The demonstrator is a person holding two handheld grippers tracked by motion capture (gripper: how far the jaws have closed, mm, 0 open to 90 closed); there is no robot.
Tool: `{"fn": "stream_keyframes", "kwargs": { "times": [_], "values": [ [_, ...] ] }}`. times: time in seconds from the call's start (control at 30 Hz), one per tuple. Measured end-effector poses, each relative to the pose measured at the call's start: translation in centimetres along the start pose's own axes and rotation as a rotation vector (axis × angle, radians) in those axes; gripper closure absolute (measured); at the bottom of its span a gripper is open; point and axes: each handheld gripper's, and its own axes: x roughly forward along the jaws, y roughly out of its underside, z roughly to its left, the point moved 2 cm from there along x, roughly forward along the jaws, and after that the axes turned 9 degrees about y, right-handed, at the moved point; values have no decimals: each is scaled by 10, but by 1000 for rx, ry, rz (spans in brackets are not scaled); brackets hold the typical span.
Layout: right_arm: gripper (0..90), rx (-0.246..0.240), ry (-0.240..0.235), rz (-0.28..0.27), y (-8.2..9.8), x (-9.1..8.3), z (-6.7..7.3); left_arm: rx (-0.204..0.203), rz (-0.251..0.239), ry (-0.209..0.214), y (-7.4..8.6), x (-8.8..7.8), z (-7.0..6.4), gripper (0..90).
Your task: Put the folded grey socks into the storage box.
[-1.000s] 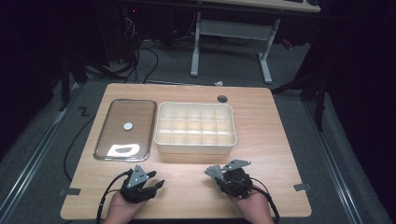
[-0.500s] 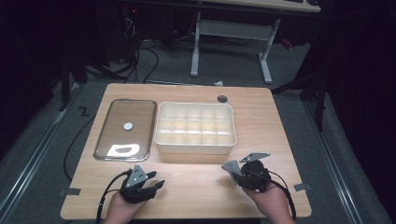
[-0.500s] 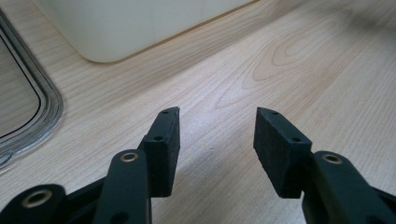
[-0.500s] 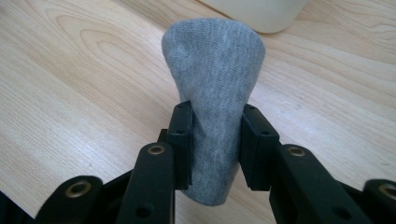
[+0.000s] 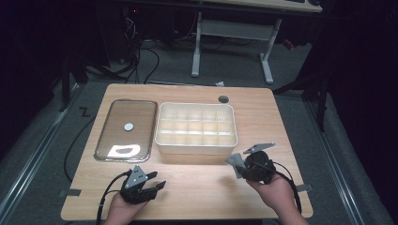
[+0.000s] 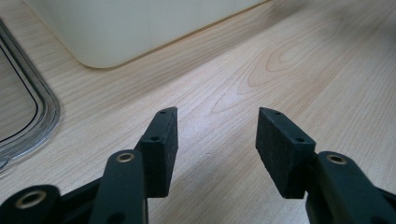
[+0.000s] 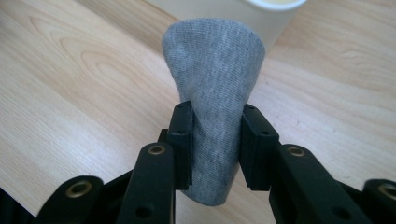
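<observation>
A grey knitted sock roll (image 7: 212, 93) is pinched upright between the black jaws, raised above the counter (image 7: 70, 84).

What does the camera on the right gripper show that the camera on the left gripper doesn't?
The right gripper view alone shows a grey knitted cloth roll pinched between the right gripper pads. The left gripper view alone shows the left gripper with jaws apart and nothing between them, plus the rim of a clear lid. Both show the wooden table and a corner of the cream divided box.
</observation>
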Motion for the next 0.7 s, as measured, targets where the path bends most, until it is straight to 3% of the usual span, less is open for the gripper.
{"fn": "stream_keyframes", "kwargs": {
  "times": [0.4, 0.7],
  "values": [
    [697, -15, -4, 23, -45, -7, -13, 5, -9, 5, 0, 0, 1, 487],
    [698, -48, 4, 75, -77, 5, -20, 12, -8, 2, 1, -1, 2, 477]
  ]
}}
